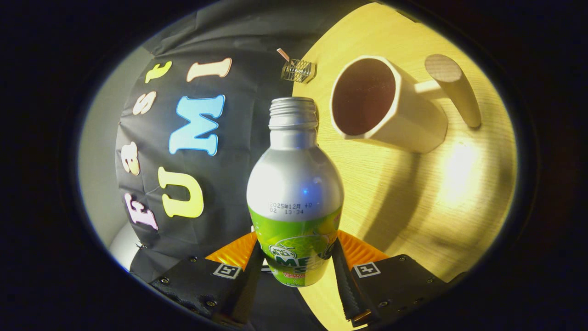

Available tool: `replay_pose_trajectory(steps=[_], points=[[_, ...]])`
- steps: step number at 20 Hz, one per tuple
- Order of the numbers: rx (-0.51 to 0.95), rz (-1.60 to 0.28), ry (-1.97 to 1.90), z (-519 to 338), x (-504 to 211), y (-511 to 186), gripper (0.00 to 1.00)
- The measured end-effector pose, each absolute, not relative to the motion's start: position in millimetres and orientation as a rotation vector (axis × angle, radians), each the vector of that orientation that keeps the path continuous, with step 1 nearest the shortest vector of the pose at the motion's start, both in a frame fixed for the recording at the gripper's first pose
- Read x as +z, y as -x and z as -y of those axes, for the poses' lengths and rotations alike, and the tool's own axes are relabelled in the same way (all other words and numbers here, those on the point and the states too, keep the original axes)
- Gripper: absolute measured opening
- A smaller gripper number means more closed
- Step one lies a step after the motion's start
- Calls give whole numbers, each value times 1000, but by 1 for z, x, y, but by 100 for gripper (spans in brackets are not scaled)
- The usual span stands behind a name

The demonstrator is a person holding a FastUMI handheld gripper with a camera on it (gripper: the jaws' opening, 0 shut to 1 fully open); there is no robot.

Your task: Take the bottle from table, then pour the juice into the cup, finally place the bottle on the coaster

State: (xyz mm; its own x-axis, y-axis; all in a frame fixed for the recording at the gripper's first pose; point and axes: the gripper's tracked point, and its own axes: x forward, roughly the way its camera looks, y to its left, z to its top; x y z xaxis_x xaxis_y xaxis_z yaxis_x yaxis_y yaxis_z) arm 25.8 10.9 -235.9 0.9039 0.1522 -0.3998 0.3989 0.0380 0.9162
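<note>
My gripper (296, 259) is shut on a silver bottle (294, 184) with a green label, one finger pressing on each side of its lower body. The bottle's threaded neck (293, 112) has no cap and points straight ahead of the fingers. The whole view is rolled, so the bottle lies roughly level with the wooden table (413, 207). A cream cup (390, 105) with a dark inside stands on that table, just beyond and beside the bottle's neck, its mouth (363, 96) turned toward the bottle. No stream shows between neck and cup.
The cup carries a thick peg-like handle (452, 87) on its far side. A small wire object (298, 70) sits at the table's edge beyond the bottle's neck. The booth's black cloth wall (216, 184) hangs behind the bottle.
</note>
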Motion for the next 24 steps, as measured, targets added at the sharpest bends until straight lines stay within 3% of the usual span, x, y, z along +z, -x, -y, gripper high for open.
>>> replay_pose_trajectory(steps=[24], points=[[-225,-508,-1783,-17,-232,-27,74]])
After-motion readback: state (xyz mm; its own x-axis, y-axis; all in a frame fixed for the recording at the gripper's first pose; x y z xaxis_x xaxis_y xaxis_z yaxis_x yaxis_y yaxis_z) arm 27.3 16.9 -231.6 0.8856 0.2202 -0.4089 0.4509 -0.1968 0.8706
